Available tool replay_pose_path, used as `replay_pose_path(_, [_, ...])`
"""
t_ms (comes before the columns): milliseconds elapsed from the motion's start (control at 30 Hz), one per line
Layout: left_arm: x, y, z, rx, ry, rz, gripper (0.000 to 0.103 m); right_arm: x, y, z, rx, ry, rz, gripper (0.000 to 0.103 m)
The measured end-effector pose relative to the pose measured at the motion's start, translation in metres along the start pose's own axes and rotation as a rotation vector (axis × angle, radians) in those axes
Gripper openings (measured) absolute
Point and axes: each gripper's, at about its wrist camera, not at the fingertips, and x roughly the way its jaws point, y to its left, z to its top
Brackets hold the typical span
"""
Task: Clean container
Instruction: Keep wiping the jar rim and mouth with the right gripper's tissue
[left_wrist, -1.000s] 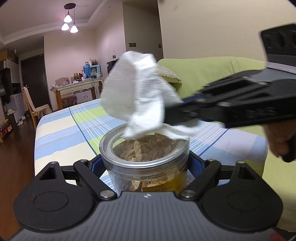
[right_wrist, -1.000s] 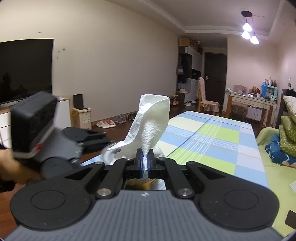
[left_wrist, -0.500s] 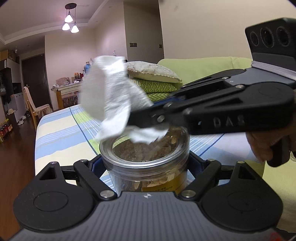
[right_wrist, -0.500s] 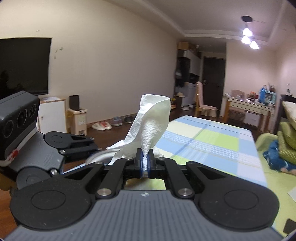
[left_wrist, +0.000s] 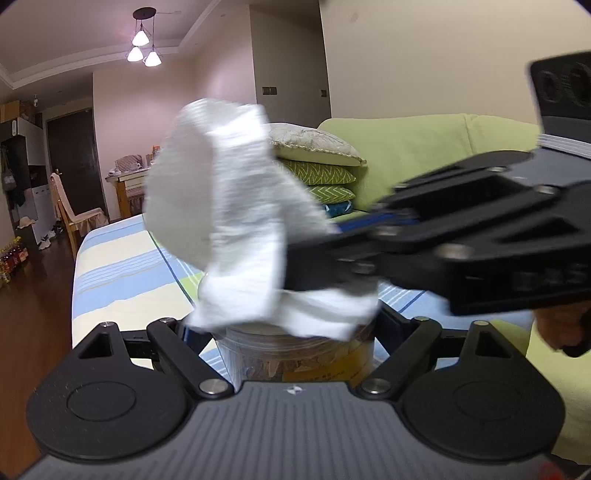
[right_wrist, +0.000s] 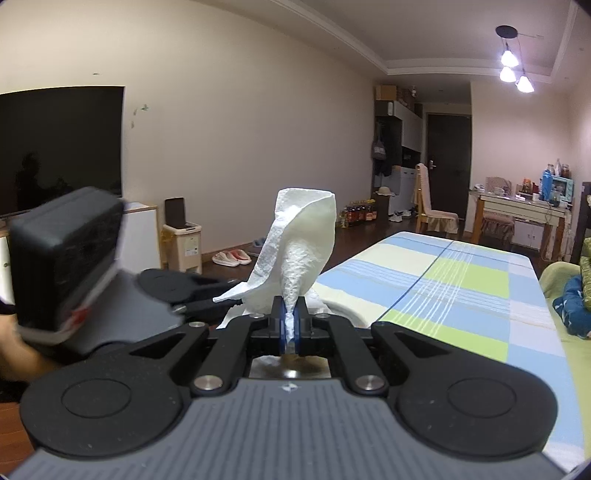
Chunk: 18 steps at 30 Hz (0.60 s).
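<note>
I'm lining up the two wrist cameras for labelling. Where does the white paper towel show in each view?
Left wrist: the paper towel fills the centre, blurred, draped on the top of the clear container, pinched by the right gripper reaching in from the right.
Right wrist: it stands up at centre, clamped between the pads.
Shared landmark: the checked tablecloth.
</note>
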Motion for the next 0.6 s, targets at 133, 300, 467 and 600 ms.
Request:
replay_pose_path(133, [-0.004,-0.006,0.0,0.003,0.002,-0.001,0.087,-0.008,-0.014,-0.003,0.028,-0.004,-0.059,0.003])
replay_pose_path(300, [0.0,-0.003,0.001,0.004,-0.002,-0.002,0.087,-0.035,-0.002,-0.01,0.03,-0.007,-0.05,0.004])
replay_pose_path(467, [0.003,0.001,0.002,0.001,-0.003,-0.003,0.087,-0.032,0.025,-0.011,-0.021,-0.008,0.016,0.003])
replay_pose_path(600, [0.006,0.004,0.003,-0.002,-0.001,0.001,0.087,-0.011,0.013,-0.007,-0.031,-0.009,-0.002,0.003])
